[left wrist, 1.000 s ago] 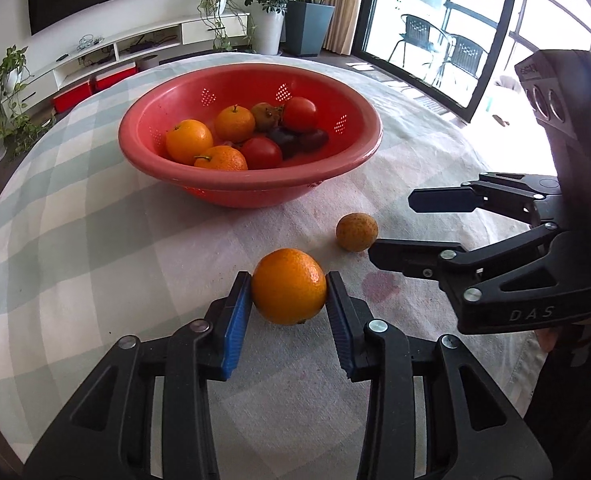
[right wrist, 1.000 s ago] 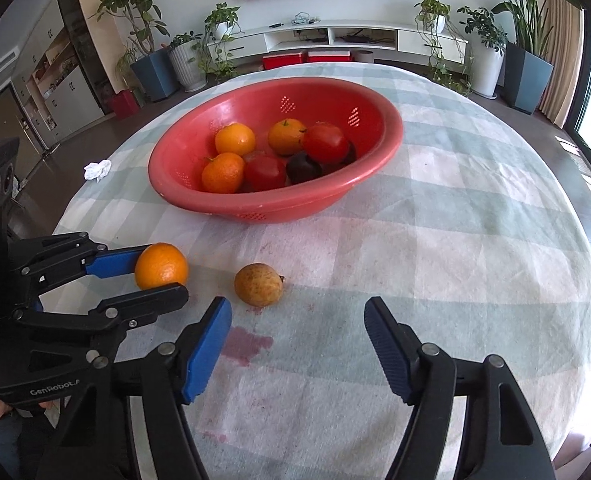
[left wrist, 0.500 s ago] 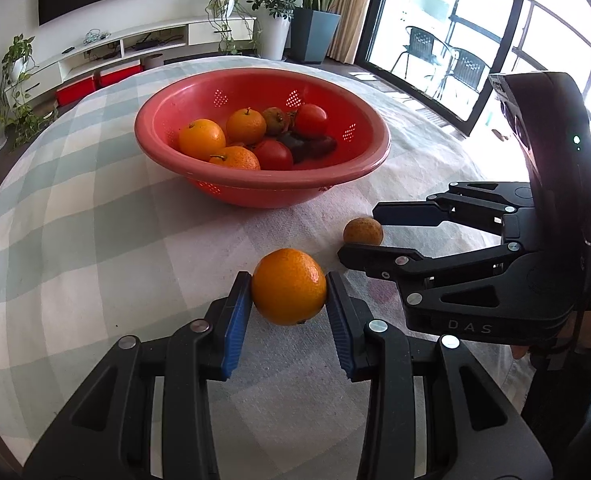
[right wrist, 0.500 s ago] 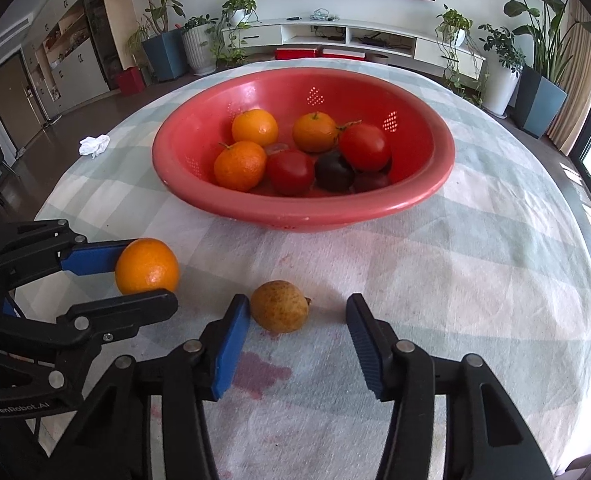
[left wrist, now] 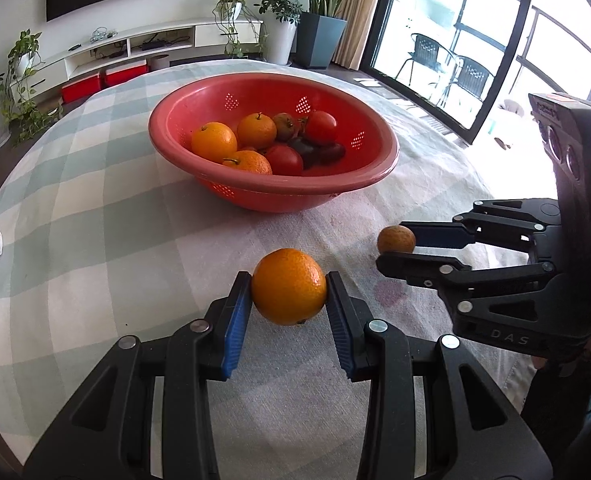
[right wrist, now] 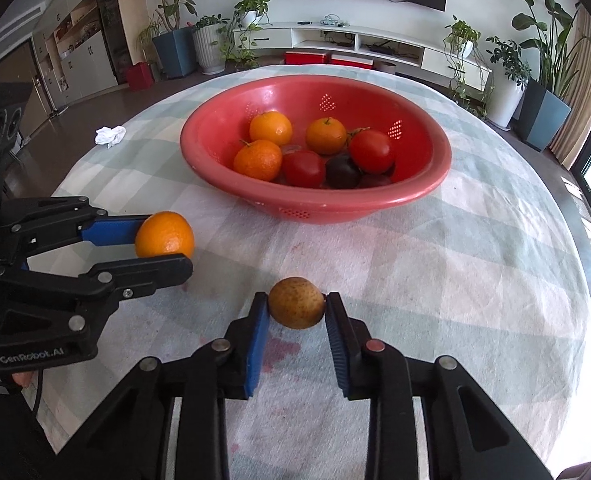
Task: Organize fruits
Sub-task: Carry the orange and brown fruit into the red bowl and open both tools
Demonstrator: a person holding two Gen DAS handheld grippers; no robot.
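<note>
left gripper (left wrist: pixel 289 306): fingers clamped on the orange (left wrist: pixel 289 286), one pad on each side
right gripper (right wrist: pixel 297 322): fingers have just been closing and now press both sides of the small brown fruit (right wrist: pixel 296 303), low over the table (right wrist: pixel 475 280)
bowl (right wrist: pixel 415 196): red, holds fruit, mid-table toward the far edge
key relation: the bowl lies straight ahead of both pairs of fingers, so each fruit goes forward over the near rim; neither hand is clearly nearer

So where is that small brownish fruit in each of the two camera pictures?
Left wrist view: the small brownish fruit is at the right, between the right hand-held gripper pads.
Right wrist view: low centre, gripped between the blue pads.
Shared landmark: the red bowl behind it.
</note>
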